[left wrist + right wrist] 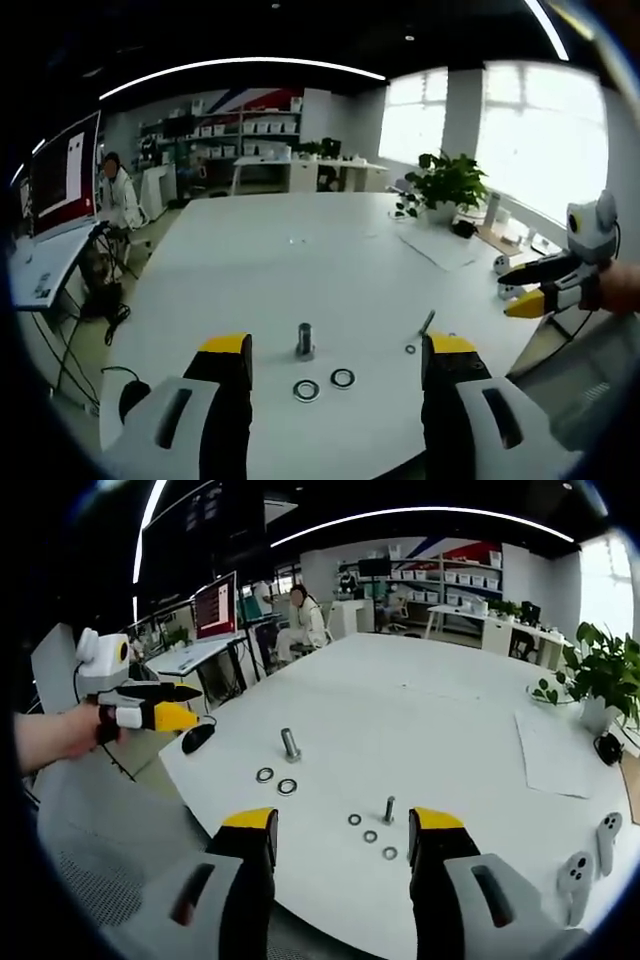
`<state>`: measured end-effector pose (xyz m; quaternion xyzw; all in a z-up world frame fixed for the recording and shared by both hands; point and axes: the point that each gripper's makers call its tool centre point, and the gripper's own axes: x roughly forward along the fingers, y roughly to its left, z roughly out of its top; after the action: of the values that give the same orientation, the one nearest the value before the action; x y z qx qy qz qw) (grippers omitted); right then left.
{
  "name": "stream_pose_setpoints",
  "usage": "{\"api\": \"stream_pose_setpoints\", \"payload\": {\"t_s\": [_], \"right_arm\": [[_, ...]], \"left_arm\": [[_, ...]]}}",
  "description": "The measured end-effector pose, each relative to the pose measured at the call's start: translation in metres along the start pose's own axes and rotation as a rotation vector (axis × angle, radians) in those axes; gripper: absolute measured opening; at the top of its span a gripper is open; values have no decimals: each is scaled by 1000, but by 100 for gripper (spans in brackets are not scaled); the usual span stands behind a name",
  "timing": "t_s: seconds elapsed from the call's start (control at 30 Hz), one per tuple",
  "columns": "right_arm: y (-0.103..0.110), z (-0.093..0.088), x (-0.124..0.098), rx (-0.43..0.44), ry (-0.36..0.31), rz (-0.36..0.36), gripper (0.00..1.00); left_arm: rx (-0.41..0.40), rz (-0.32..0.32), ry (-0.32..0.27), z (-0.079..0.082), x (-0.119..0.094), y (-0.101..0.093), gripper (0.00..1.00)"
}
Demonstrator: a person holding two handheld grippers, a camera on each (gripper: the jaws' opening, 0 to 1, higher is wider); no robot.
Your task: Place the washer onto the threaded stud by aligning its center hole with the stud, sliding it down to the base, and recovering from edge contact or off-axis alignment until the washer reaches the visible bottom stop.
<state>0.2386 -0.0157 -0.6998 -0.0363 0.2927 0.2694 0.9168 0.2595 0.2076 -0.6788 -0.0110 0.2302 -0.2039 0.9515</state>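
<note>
Two claws, left [335, 345] and right [343, 820], hover released above the tabletop [300, 270] near its edge, where washers [307, 390] lie beside a stud [305, 340].

Worktop [300, 260]: carries every item listed below.
Large stud [305, 341]: stands upright on the worktop, between and just beyond the left tool's jaws in the left gripper view.
Two large washers [307, 390]: lie flat side by side, just in front of the large stud.
Small stud [389, 809]: stands upright, well apart from the large stud, towards the right tool's side.
Three small washers [370, 836]: lie flat around the small stud's near side.
Potted plant [445, 185]: sits at the far edge of the worktop.
Paper sheet [555, 750]: lies flat near the plant.
Two handheld controllers [585, 858]: lie at the worktop edge, right of the small stud in the right gripper view.
</note>
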Motion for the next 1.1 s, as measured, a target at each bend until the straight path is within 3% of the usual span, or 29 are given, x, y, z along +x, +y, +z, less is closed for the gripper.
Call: {"api": "stream_pose_setpoints", "payload": {"t_s": [0.7,1.1], "right_arm": [[-4,-11,0,45,50,-8,56],[-4,-25,1,46,107,-12,58]], "left_arm": [[37,24,60,-14,2,3,68],[5,23,86,-20,3,3,68]]}}
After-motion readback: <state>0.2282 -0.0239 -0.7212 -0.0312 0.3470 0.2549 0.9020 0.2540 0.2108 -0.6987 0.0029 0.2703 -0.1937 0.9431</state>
